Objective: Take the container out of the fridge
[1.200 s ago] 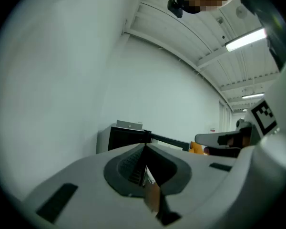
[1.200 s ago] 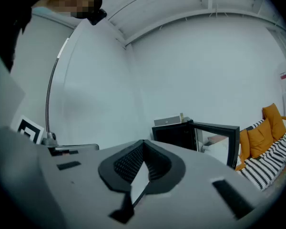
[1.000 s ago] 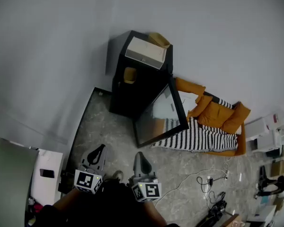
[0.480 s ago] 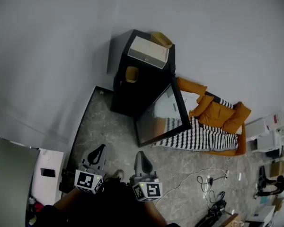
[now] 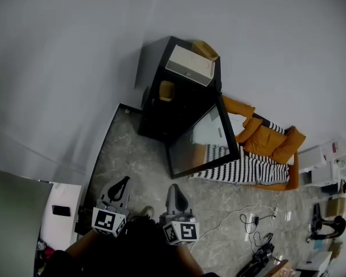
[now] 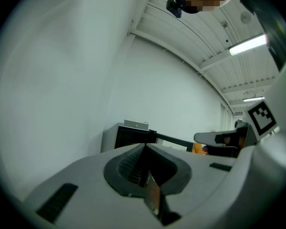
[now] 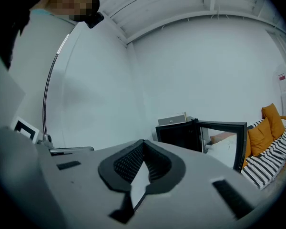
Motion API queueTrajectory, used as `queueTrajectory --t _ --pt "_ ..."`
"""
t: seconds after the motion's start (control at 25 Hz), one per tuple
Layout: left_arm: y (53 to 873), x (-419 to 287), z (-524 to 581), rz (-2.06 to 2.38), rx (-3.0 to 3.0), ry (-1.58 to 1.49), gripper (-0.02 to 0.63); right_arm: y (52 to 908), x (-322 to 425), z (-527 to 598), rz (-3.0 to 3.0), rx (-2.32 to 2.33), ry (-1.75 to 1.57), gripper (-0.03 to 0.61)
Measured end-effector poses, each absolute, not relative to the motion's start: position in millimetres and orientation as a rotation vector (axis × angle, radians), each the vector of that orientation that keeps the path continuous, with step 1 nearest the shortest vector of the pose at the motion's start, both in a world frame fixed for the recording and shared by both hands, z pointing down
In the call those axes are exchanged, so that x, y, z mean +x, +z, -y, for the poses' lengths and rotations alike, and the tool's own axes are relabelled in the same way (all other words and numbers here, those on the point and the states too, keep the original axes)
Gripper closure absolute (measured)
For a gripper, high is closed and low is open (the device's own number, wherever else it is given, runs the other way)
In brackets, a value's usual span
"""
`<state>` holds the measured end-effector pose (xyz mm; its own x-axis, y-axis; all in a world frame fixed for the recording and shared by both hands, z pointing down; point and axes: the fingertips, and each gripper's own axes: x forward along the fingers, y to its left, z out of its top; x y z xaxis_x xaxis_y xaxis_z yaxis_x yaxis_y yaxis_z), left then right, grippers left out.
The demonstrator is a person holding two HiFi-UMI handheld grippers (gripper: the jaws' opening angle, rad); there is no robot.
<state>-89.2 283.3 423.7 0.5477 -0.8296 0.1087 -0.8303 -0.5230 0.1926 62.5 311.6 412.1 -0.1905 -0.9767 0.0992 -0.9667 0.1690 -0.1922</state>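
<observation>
A black mini fridge [image 5: 179, 105] stands against the far wall with its glass door [image 5: 205, 140] swung open. On a shelf inside sits an orange-yellow container [image 5: 166, 90]. Both grippers hover low in the head view, well short of the fridge: my left gripper [image 5: 123, 181] and my right gripper [image 5: 172, 188], each shut on nothing. The left gripper view shows its jaws pressed together [image 6: 144, 146] with the fridge [image 6: 133, 136] far beyond. Past the closed jaws [image 7: 143, 142] in the right gripper view are the fridge [image 7: 181, 135] and its open door [image 7: 221, 140].
A white box [image 5: 189, 65] and a tan object [image 5: 206, 49] rest on the fridge top. An orange-cushioned sofa with a striped blanket [image 5: 248, 166] sits right of the door. Cables [image 5: 251, 221] lie on the floor at the right; a white cabinet [image 5: 60, 212] is at the left.
The fridge has shifted slightly right and up in the head view as the view moved. Both grippers stay shut and have hardly moved.
</observation>
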Motion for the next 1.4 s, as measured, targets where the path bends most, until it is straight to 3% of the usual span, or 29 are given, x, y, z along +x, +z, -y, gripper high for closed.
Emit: queueTrajectory --t 0.68,1.4 --pt "442 -150 -268 1.353 2.539 0.008 0.609 421 17 -290 -2.296 -2.060 -0.318 0.578" --pt "440 -91 -140 1.409 2.552 0.050 0.609 428 82 -151 -2.284 -1.978 -0.331 0.578"
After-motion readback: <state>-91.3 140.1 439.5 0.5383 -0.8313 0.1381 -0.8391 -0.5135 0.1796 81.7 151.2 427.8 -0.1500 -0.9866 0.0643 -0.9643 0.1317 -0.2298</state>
